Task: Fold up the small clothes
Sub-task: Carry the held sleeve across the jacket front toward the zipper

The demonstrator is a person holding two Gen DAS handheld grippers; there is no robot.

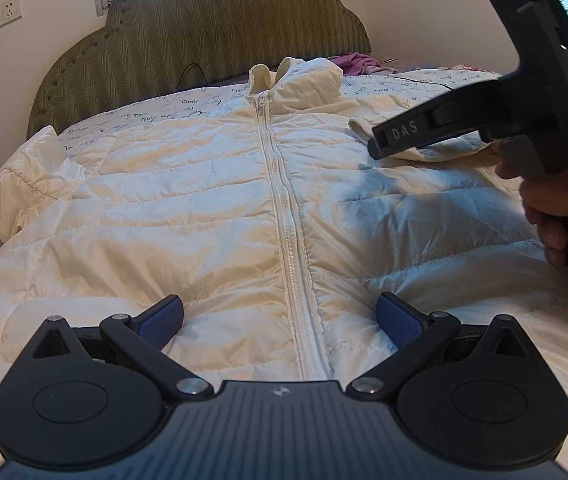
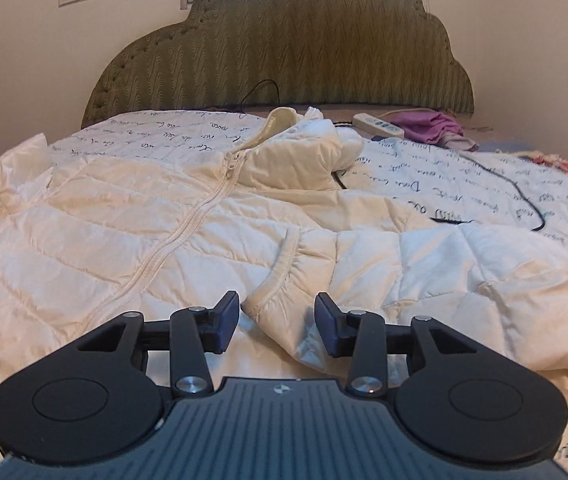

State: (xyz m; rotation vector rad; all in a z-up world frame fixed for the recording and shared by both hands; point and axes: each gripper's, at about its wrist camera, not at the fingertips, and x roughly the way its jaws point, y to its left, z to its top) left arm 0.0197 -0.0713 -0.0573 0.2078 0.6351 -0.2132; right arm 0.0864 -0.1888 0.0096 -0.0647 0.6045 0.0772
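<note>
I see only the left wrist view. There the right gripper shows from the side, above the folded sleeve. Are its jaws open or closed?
Observer: Open. In the right wrist view the right gripper has its jaws apart, and the pads press on nothing.
Operator: Is something between them?
Observer: Yes. The elastic cuff of the cream quilted jacket lies between the pads, its sleeve folded over the jacket front.
Operator: Is anything hard near the collar that I cannot see?
Observer: A white power strip lies beyond the hood, beside the crumpled purple cloth.
</note>
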